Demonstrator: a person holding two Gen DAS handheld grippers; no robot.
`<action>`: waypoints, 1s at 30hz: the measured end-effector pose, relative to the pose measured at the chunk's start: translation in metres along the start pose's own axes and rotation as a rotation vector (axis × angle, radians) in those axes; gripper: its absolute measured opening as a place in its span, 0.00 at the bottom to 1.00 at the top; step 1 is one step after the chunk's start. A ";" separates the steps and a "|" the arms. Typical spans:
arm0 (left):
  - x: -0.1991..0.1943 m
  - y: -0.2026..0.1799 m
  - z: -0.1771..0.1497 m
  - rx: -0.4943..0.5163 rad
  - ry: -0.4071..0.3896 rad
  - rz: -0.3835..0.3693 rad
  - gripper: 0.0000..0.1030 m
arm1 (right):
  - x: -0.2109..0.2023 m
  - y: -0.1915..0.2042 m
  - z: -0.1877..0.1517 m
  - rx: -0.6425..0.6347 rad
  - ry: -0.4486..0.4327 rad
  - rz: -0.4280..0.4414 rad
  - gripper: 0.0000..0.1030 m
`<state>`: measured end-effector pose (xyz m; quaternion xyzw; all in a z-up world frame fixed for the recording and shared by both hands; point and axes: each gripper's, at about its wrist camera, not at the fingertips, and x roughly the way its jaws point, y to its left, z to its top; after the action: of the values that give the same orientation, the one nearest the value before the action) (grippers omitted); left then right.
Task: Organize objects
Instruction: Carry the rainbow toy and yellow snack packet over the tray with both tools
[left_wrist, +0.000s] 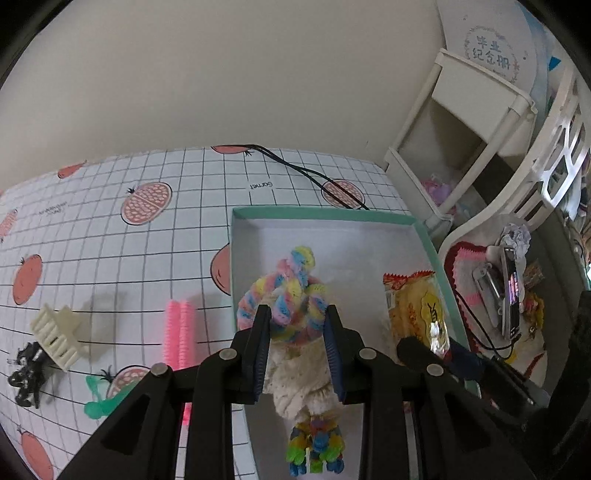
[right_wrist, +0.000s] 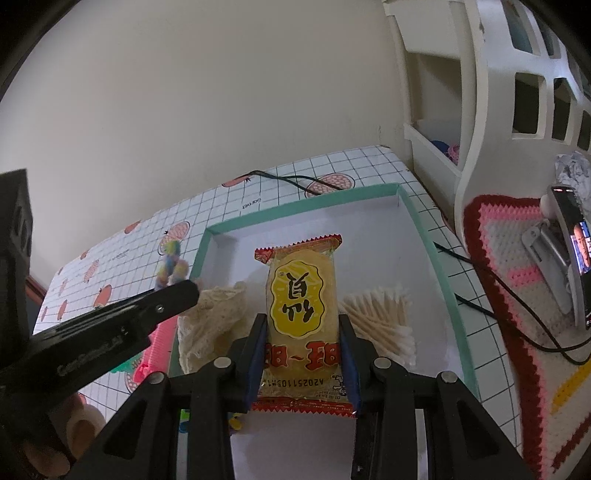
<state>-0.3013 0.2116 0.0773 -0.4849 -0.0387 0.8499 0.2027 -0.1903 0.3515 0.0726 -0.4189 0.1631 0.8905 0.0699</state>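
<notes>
A teal-rimmed white box (left_wrist: 325, 214) lies on the checked fruit-print tablecloth. My left gripper (left_wrist: 297, 314) is shut on a fuzzy pastel scrunchie (left_wrist: 291, 284) over the box's left part. Below it in the box lie a cream knitted piece (left_wrist: 299, 380) and a small multicoloured bead piece (left_wrist: 317, 450). My right gripper (right_wrist: 303, 323) is shut on a yellow snack packet (right_wrist: 303, 295) with red crimped ends, held above the box (right_wrist: 295, 212). In the right wrist view the cream knitted piece (right_wrist: 210, 321) and a pile of cotton swabs (right_wrist: 384, 321) flank the packet. The packet (left_wrist: 413, 306) also shows in the left wrist view.
Left of the box lie a pink comb-like piece (left_wrist: 179, 332), a cream claw clip (left_wrist: 55, 336), a black item (left_wrist: 29, 373) and a green piece (left_wrist: 98, 402). A black cable (left_wrist: 306, 173) runs behind the box. On the right are a white shelf unit (left_wrist: 461, 140) and a phone (right_wrist: 572, 258) on a crochet mat (right_wrist: 517, 295).
</notes>
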 end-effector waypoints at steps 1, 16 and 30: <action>0.001 0.000 0.000 -0.003 0.000 -0.003 0.29 | 0.001 0.000 0.000 0.000 0.002 0.001 0.37; 0.029 0.003 -0.001 -0.011 0.045 -0.030 0.29 | 0.017 0.005 -0.005 -0.020 0.045 -0.038 0.37; 0.043 0.004 0.002 -0.021 0.071 -0.033 0.30 | 0.023 0.007 -0.005 -0.025 0.050 -0.057 0.38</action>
<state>-0.3236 0.2244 0.0430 -0.5164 -0.0484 0.8281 0.2127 -0.2027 0.3433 0.0536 -0.4461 0.1415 0.8795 0.0858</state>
